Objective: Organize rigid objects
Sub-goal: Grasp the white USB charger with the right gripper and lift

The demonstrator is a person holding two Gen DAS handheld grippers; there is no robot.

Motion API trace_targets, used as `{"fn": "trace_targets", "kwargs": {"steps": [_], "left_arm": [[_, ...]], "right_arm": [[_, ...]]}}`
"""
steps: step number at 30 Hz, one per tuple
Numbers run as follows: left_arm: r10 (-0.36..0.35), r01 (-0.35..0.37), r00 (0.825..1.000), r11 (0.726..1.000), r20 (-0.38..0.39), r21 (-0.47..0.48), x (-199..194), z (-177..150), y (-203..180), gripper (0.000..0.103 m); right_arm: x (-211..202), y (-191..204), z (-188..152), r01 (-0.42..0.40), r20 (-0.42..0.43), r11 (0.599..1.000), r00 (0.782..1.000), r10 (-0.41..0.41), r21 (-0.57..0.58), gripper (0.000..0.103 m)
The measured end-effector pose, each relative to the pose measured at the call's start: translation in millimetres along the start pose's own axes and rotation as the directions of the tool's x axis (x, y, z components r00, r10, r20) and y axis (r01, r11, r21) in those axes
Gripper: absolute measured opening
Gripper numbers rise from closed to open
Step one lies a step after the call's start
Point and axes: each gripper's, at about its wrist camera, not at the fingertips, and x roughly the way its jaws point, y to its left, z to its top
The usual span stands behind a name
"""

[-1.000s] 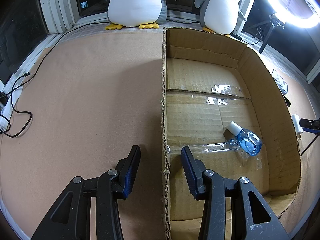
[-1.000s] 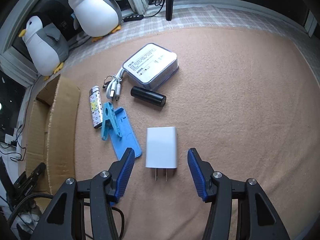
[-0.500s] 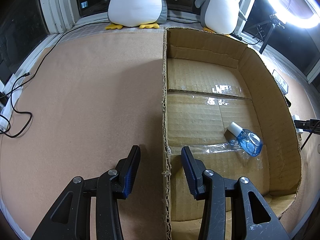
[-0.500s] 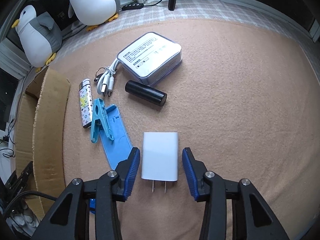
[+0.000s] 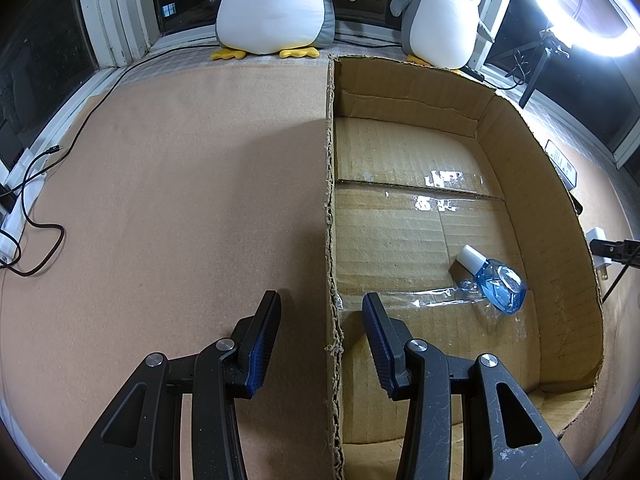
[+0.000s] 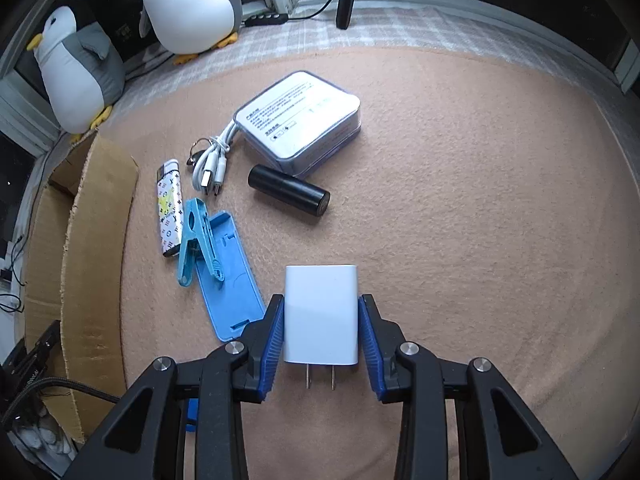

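Black gripper arms, silver screws, ribbed blue pads on fingers (image 6: pixel 272 344).

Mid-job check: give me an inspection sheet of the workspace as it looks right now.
Surface: tan mat, flat.
Job's things: white charger between right gripper pads; cardboard box holds a blue bottle; power bank, black cylinder, lighter, blue clip and blue case lie on the mat.
Clutter: nothing seen.
Grippers: left gripper open, straddling the box wall; right gripper shut on the charger.
Cables: white cable beside the power bank; black cord at the mat edge.
Surroundings: two plush penguins, ring light.
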Motion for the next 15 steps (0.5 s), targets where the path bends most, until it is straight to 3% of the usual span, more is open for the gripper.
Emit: {"fn": "trace_targets", "kwargs": {"steps": [7, 15], "left_arm": [[0.000, 0.000, 1.000, 1.000, 0.000, 0.000, 0.0, -0.1, 0.0, 0.046], [0.000, 0.000, 1.000, 1.000, 0.001, -0.001, 0.1, -0.2, -0.1, 0.046]], "right_arm": [[-36.4, 17.8, 3.1, -0.034, 0.085, 0.999, 0.996, 0.036, -0.028, 0.033], [-71.6, 80.8, 8.9, -0.126, 0.148, 0.982, 0.978, 0.147, -0.141, 0.033]]}}
